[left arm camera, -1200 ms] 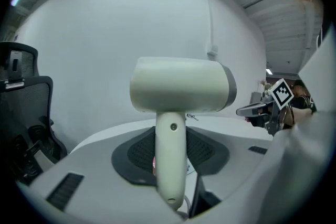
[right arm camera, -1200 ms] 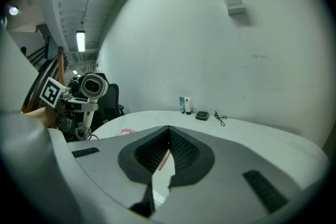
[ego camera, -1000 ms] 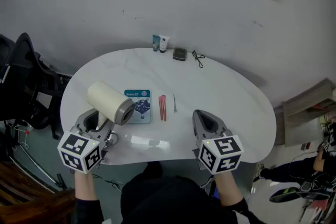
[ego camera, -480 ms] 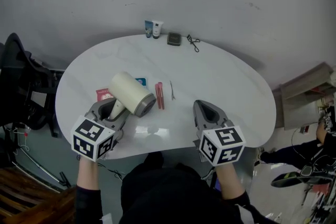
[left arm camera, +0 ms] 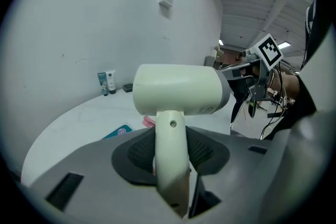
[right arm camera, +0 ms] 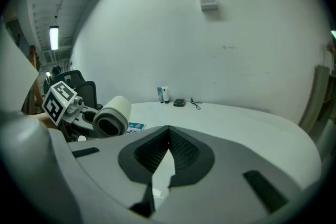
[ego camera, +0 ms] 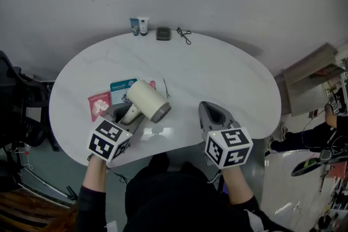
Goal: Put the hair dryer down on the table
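Hair dryer (ego camera: 147,101) is not yet down: the left hand-held gripper (ego camera: 128,115) clamps its handle above the surface (ego camera: 223,76); the right hand-held gripper (ego camera: 212,117) is closed, empty. Lowering and release remain.

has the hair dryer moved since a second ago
Yes. The hair dryer shifted right across the teal packet, from its left edge to its right.

Handle base of hair dryer (ego camera: 148,101) hidden in left gripper (ego camera: 127,115), teal packet (ego camera: 120,86) partly covered, labels on tubes (ego camera: 143,25) unreadable
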### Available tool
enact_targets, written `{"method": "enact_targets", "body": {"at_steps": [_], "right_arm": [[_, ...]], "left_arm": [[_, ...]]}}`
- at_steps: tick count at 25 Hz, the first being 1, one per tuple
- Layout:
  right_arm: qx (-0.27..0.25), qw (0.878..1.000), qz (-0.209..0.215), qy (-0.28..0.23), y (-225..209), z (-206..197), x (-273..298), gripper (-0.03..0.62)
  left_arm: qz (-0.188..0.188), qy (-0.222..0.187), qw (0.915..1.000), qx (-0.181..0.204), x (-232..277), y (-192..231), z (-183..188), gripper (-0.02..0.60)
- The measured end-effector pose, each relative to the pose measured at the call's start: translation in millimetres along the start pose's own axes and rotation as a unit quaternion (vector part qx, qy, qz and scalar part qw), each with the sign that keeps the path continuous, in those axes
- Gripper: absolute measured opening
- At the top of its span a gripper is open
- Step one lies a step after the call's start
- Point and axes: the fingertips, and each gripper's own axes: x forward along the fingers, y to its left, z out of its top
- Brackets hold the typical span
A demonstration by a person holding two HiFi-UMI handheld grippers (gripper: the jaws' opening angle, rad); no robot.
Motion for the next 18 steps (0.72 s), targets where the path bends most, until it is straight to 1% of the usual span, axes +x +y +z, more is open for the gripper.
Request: {"method": "enact_targets", "body": {"at_steps": [4,8,13,18], "right_arm": [[0.009,1.0,-0.015,0.003,-9,-8,-7,0.002],[0.016,0.999,-0.029,0.004,-16,-13,-12,0.002],[0.025,0.999,-0.044,0.005,-26,-16,-17,0.002],[0.032,0.998,-0.056,0.009,-34,-22,-19,0.002]], "left_arm": [[-0.031,0.027,0.9987,0.032,21,-14,-4,0.164],[-0.059,0.055,0.9948,0.063,37,-28,-14,0.164],[-0.1,0.087,0.9864,0.097,51,-49,-24,0.164],[-0.133,0.12,0.9765,0.119,66,-65,-38,0.164]]}}
